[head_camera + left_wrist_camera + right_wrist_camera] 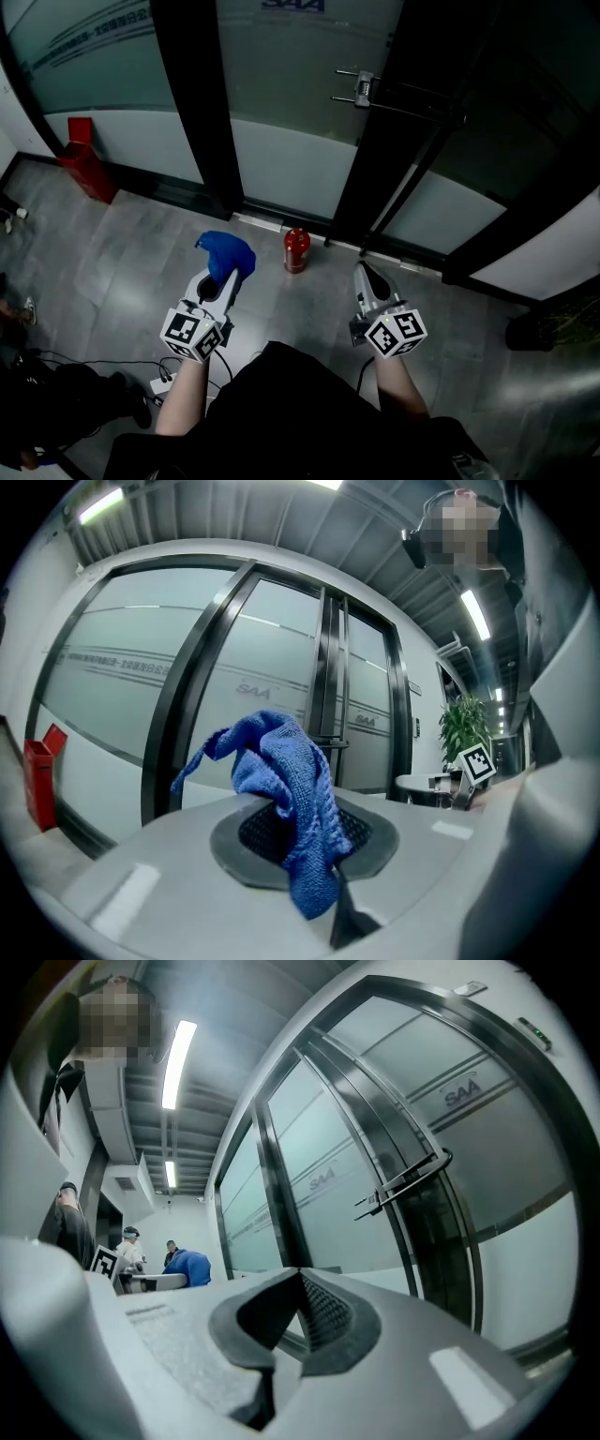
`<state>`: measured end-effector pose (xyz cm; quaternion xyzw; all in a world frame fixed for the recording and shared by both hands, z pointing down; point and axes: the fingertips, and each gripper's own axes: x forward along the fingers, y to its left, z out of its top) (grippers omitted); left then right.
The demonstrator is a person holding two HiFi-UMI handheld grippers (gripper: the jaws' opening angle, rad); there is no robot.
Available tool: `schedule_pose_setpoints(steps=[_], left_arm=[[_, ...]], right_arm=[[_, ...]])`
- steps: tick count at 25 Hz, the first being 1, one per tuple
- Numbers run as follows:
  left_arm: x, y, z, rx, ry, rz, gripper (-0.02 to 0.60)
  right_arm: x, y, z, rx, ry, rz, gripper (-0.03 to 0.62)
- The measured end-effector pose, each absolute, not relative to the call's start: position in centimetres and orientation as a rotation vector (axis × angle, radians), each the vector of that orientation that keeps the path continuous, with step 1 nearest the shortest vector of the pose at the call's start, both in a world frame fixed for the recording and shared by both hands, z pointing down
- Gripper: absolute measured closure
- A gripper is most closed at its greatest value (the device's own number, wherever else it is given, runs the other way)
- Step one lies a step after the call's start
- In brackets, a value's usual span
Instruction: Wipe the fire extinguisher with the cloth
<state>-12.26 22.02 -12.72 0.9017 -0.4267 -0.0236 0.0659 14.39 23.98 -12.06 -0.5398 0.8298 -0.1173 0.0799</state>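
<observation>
Left gripper point(222, 279): jaws clamped on the blue cloth point(228, 253), which bunches beyond the tips. Right gripper point(367, 277): jaws together, nothing between them. Extinguisher point(296, 249): upright on the floor point(122, 253), at 2 o'clock from the cloth, clear of both grippers.

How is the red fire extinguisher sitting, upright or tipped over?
Upright: the fire extinguisher stands on its base on the floor, top pointing up.
</observation>
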Motion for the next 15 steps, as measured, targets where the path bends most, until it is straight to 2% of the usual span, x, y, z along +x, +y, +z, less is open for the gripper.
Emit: schedule_pose_setpoints(steps=[15], left_arm=[[-13.0,20.4,-12.1,2.746,-1.235,-0.099,0.513]], right_arm=[[14.0,22.7,-11.2,-1.668,2.47,-0.366,0.591]])
